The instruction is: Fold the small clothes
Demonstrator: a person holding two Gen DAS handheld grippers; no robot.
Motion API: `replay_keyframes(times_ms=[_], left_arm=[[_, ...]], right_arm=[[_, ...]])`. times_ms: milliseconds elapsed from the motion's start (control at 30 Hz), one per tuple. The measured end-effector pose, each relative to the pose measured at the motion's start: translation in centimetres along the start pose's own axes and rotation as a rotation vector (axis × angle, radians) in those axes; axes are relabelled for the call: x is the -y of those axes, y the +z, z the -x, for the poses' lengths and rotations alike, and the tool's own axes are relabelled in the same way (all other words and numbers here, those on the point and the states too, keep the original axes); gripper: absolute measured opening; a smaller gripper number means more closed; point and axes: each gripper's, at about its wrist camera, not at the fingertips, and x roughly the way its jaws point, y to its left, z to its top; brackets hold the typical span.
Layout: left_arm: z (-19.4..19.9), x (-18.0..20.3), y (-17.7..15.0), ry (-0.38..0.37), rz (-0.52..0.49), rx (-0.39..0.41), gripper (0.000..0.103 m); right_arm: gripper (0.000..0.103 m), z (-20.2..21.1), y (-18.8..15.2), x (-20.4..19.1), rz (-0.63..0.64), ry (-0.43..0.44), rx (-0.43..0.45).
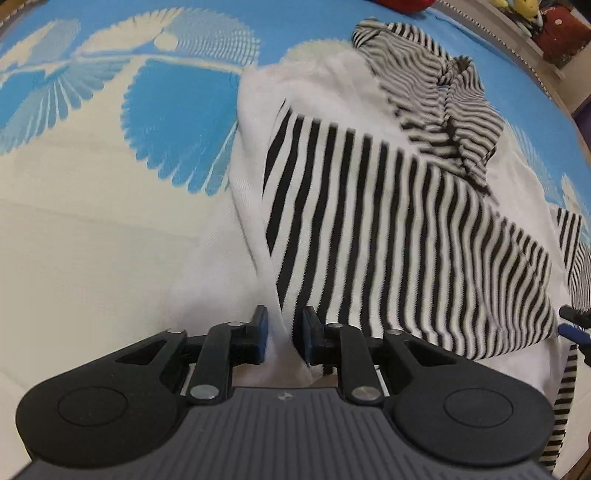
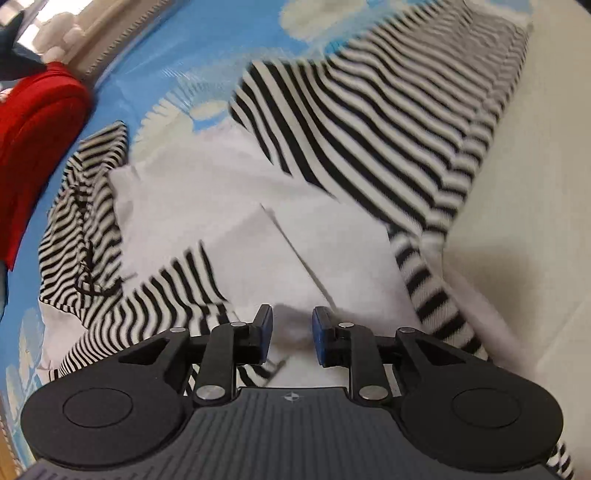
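A small white garment with black-and-white striped panels (image 1: 388, 206) lies crumpled on a blue and cream patterned mat (image 1: 110, 166). My left gripper (image 1: 284, 332) is shut on a fold of its white fabric, which runs up between the blue pads. My right gripper (image 2: 291, 332) is shut on white fabric of the same garment (image 2: 229, 206), with the striped sleeve (image 2: 432, 295) to its right. The striped hood part (image 2: 81, 229) lies bunched at the left in the right wrist view. The right gripper's tip (image 1: 576, 325) shows at the right edge of the left wrist view.
A red cloth item (image 2: 33, 147) lies at the mat's far edge, also visible in the left wrist view (image 1: 402, 3). Soft toys and a dark red object (image 1: 561, 33) sit beyond the mat's border. The mat's fringed edge (image 2: 110, 44) runs along the back.
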Motion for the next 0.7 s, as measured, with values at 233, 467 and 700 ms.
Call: replay_keyframes(times_ms=[233, 467, 700], left_arm=[[-1.1, 1.6, -0.6, 0.000, -0.039, -0.040, 0.023], [3.2, 4.6, 0.6, -0.019, -0.090, 0.115, 0.040], [3.4, 9.6, 0.3, -0.005, -0.198, 0.159, 0.040]], right_arm=[[0.039, -1.0, 0.0, 0.4, 0.016, -0.006, -0.048], [0.043, 2.3, 1.2, 0.3, 0.082, -0.011, 0.088], [0.043, 4.1, 3.4, 2.7, 0.070, -0.034, 0.180]])
